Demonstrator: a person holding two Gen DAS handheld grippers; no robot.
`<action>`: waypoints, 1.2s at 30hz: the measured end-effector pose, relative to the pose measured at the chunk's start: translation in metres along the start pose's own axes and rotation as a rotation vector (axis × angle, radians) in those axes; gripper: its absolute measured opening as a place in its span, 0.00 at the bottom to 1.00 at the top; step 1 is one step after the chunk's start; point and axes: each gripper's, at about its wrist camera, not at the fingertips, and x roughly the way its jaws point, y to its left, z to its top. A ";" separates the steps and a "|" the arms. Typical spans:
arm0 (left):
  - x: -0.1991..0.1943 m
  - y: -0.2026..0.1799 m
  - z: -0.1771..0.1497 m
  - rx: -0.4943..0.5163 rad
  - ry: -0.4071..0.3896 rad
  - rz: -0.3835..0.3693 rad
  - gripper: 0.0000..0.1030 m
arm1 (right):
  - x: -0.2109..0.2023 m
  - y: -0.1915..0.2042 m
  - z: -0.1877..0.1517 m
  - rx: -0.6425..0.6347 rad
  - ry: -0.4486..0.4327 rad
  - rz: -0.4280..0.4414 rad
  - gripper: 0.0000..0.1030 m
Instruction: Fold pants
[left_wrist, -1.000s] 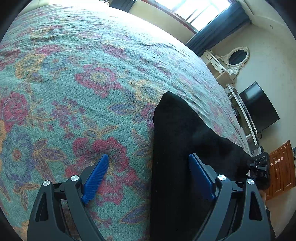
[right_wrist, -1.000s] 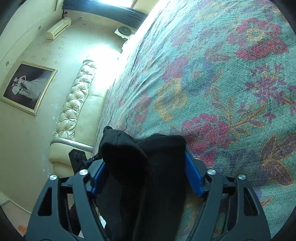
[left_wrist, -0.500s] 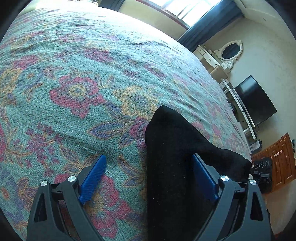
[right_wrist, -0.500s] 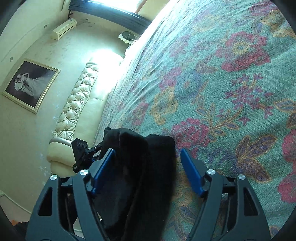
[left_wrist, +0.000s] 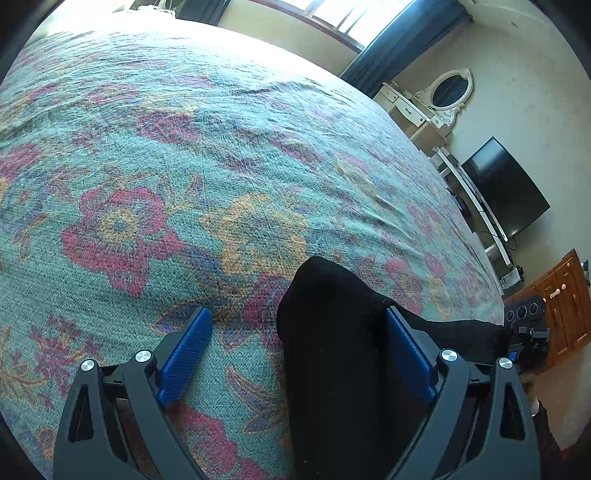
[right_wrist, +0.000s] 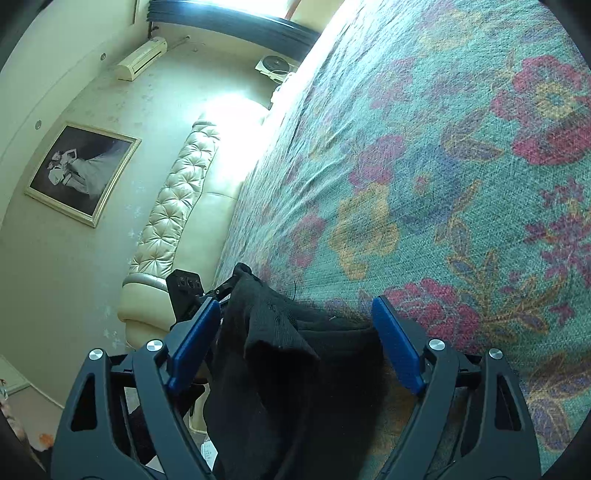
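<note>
Lying on the flowered bedspread close to the near edge of the bed, the black pants are bunched into a narrow dark strip that runs toward the bed's right edge in the left wrist view. The left gripper hangs over them with its blue pads spread wide; the cloth passes between the fingers, pressed up against the right-hand pad, while the left-hand pad sits apart from it over bare bedspread. Nothing is pinched there.

From the right wrist view, the pants rise in a rumpled fold between the fingers of the right gripper, which also stands wide open. The fabric fills most of the gap and looks to reach the right-hand pad and come just beside the left-hand one, but neither pad squeezes it. Past this fold the other gripper shows as a dark shape at the pants' far end.

Around the bed: a tufted cream headboard, a framed black-and-white photograph and an air conditioner on the wall, dark curtains by the window, a white dressing table with an oval mirror, a black television and a wooden cabinet.
</note>
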 end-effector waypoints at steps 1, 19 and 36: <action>0.001 0.000 0.001 0.004 -0.001 -0.001 0.89 | 0.001 0.001 -0.001 -0.013 0.011 -0.021 0.66; 0.003 -0.003 0.003 0.068 -0.008 0.005 0.89 | -0.012 -0.011 -0.006 0.040 -0.010 0.064 0.69; 0.009 -0.008 0.008 0.092 -0.040 -0.037 0.89 | 0.009 0.008 -0.008 -0.107 0.081 0.003 0.62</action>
